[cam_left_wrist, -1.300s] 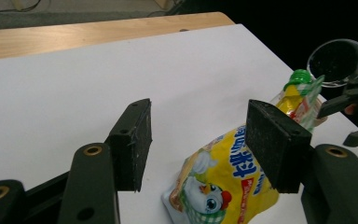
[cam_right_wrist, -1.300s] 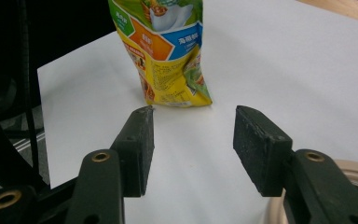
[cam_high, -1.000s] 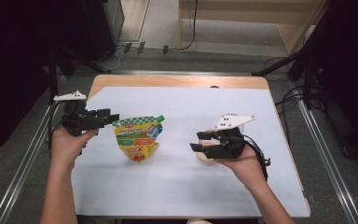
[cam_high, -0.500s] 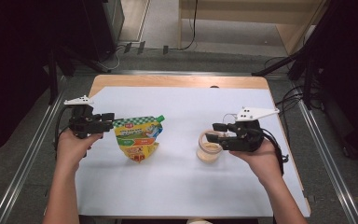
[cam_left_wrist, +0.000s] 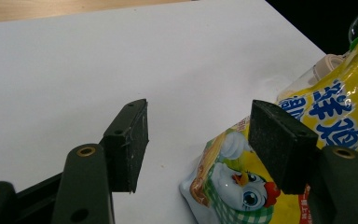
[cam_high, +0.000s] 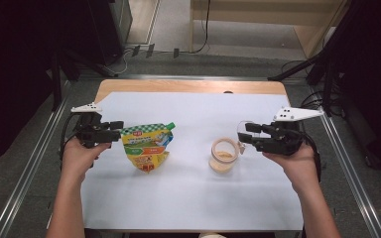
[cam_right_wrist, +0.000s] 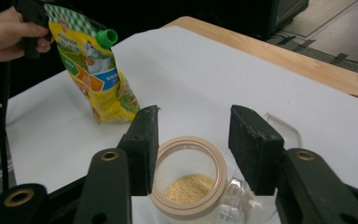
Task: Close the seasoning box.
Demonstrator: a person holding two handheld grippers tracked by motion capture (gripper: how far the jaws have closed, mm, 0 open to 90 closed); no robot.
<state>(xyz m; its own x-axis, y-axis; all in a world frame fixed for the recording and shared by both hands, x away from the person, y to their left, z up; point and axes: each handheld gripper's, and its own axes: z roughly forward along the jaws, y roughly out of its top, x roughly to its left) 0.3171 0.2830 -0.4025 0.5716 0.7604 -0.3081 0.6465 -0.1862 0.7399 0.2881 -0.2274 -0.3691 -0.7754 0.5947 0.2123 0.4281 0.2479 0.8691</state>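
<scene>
Your left gripper (cam_high: 113, 130) and right gripper (cam_high: 244, 135), jaws apart, flank pouch (cam_high: 146, 146) and jar (cam_high: 224, 154) at frame centre: nothing grasped yet

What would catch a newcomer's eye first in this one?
The bright yellow and green spouted pouch stands left of centre on the white table cover, with the left gripper open right beside its upper left corner. To its right stands a clear jar with a tan rim and some yellowish powder at the bottom, no lid on it. The right gripper is open just beside the jar, holding nothing.
</scene>
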